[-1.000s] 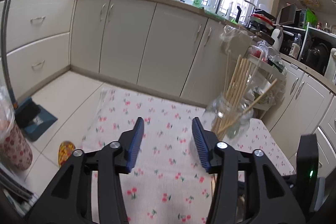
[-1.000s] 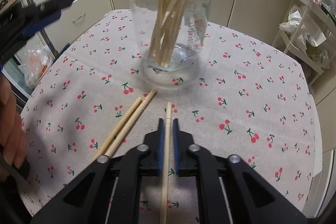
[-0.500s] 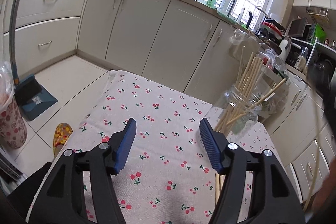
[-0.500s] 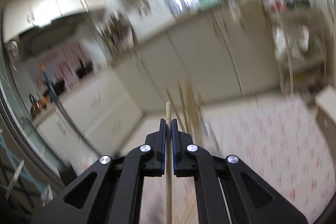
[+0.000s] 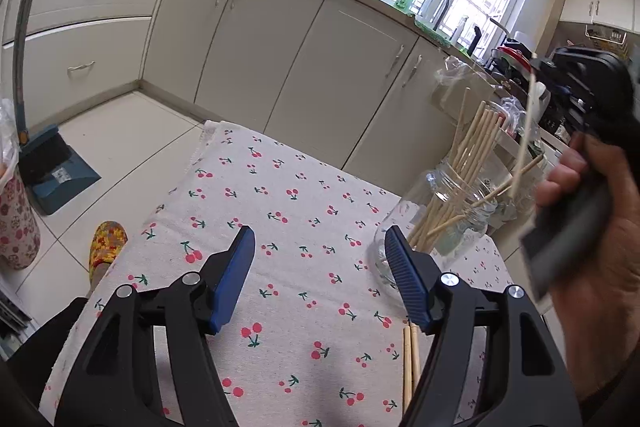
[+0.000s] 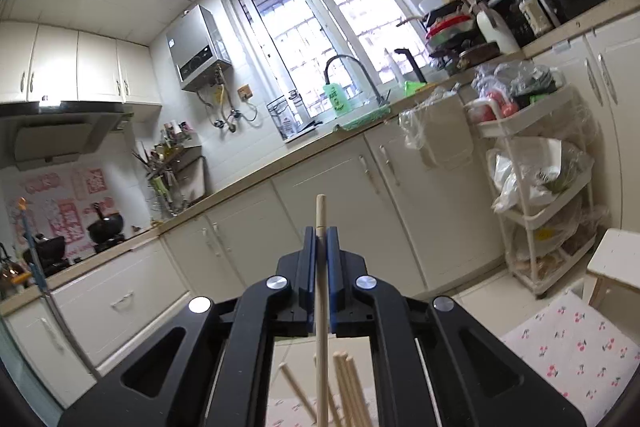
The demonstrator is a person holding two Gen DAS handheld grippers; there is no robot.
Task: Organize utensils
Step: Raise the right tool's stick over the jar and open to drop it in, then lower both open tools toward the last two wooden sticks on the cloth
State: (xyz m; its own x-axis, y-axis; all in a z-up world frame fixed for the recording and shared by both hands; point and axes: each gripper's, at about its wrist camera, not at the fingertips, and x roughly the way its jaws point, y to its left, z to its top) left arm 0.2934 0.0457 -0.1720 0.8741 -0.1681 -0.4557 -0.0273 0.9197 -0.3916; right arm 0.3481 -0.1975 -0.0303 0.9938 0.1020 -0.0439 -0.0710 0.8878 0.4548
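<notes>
A glass jar [image 5: 448, 211] with several wooden chopsticks stands at the right of the cherry-print tablecloth [image 5: 280, 227]. My right gripper [image 6: 320, 233] is shut on one chopstick [image 6: 321, 307], held upright above the jar; the tops of the jar's chopsticks [image 6: 348, 387] show below it. In the left wrist view the right gripper [image 5: 536, 67] is high at right, and its chopstick [image 5: 524, 131] points down to the jar's mouth. My left gripper [image 5: 320, 267] is open and empty over the cloth, left of the jar. Two chopsticks [image 5: 411, 363] lie on the cloth by its right finger.
Cream kitchen cabinets [image 5: 280, 59] stand behind the table. A dustpan [image 5: 56, 167] and a slipper [image 5: 106, 239] are on the floor at left. A white shelf trolley [image 6: 540, 187] with bags stands at right. A white stool [image 6: 616, 263] is beside the table.
My right gripper lifted one chopstick off the cloth, turned it upright and brought it over the jar. My left gripper stayed open, and its view shifted back and to the left.
</notes>
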